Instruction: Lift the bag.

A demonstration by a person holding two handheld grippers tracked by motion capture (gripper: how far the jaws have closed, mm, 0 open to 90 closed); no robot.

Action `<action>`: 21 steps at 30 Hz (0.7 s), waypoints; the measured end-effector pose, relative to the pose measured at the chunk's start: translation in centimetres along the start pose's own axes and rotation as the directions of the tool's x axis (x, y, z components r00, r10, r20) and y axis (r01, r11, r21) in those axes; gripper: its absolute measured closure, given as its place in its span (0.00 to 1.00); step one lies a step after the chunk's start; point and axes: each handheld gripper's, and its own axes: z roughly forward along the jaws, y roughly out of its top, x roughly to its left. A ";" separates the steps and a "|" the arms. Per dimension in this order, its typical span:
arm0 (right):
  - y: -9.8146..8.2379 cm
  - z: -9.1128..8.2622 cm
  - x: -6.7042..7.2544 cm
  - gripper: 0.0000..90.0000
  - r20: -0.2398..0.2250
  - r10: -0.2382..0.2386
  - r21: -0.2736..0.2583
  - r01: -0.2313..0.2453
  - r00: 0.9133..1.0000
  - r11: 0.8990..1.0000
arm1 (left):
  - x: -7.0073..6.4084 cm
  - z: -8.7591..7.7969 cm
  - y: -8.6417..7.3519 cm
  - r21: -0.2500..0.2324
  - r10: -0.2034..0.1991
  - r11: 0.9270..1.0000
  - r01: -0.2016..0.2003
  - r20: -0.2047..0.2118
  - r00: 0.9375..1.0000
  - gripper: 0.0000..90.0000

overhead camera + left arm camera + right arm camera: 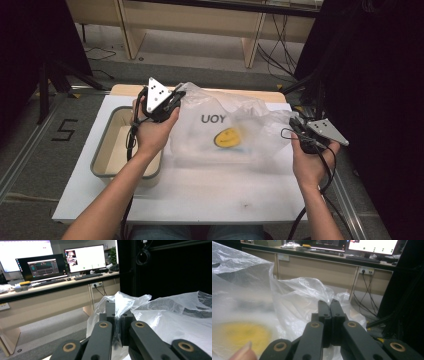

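A crumpled clear plastic bag printed with dark letters lies spread on the white table, and a yellow round mark shows through it. My left gripper is shut on the bag's far left corner. In the left gripper view the jaws pinch a fold of the film. My right gripper is shut on the bag's right edge. In the right gripper view its tips close on bunched plastic, with the yellow mark blurred to the left.
A beige tray with a grey rim sits on the table's left part, under my left forearm. Black curtains and a stand flank the table. A wooden desk with monitors stands beyond, cables hanging at its end.
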 end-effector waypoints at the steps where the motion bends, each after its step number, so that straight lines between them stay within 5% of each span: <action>1: -0.1 0.1 0.0 1.00 0.000 0.001 0.001 -0.001 1.000 1.000 | 0.0 0.0 0.0 0.000 0.000 1.000 0.000 0.000 1.000 0.99; 21: -1.1 1.9 0.2 1.00 -0.012 0.005 0.049 -0.004 1.000 0.999 | 1.4 1.7 -2.5 0.107 0.007 0.994 -0.003 -0.039 0.999 0.99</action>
